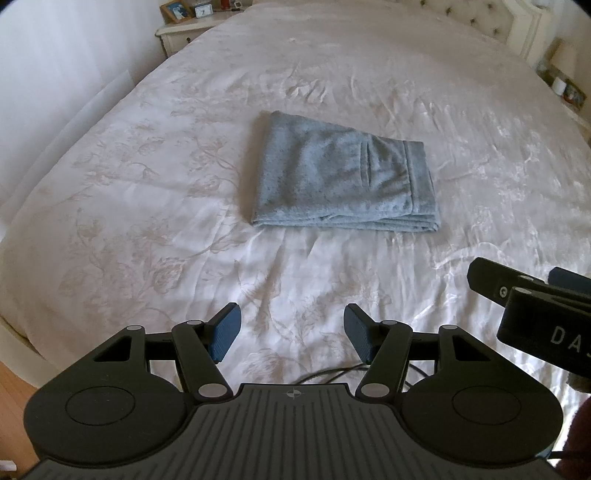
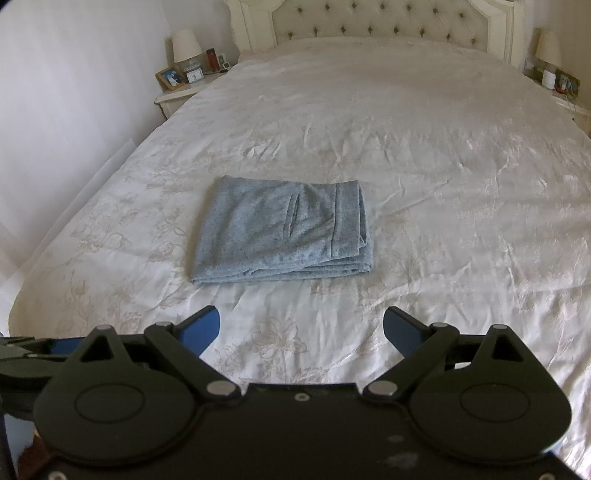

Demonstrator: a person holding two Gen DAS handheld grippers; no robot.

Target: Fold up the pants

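Note:
The grey-blue pants [image 1: 340, 181] lie folded into a compact stack on the white bedspread [image 1: 147, 192], waistband and pocket slit toward the right. In the right wrist view the same pants [image 2: 284, 236] rest left of centre. My left gripper [image 1: 291, 332] hovers open over bare bedspread, well short of the pants, nothing between its blue pads [image 1: 225, 332]. My right gripper [image 2: 301, 334] is also open and empty, held back from the stack's near edge. Part of the right gripper [image 1: 532, 306] shows at the right edge of the left wrist view.
A tufted headboard [image 2: 380, 22] stands at the far end. Nightstands with lamps, a photo frame [image 2: 170, 78] and a clock flank the bed. A white wall runs along the left. A thin dark cable [image 1: 325, 374] lies on the bedspread near my left gripper.

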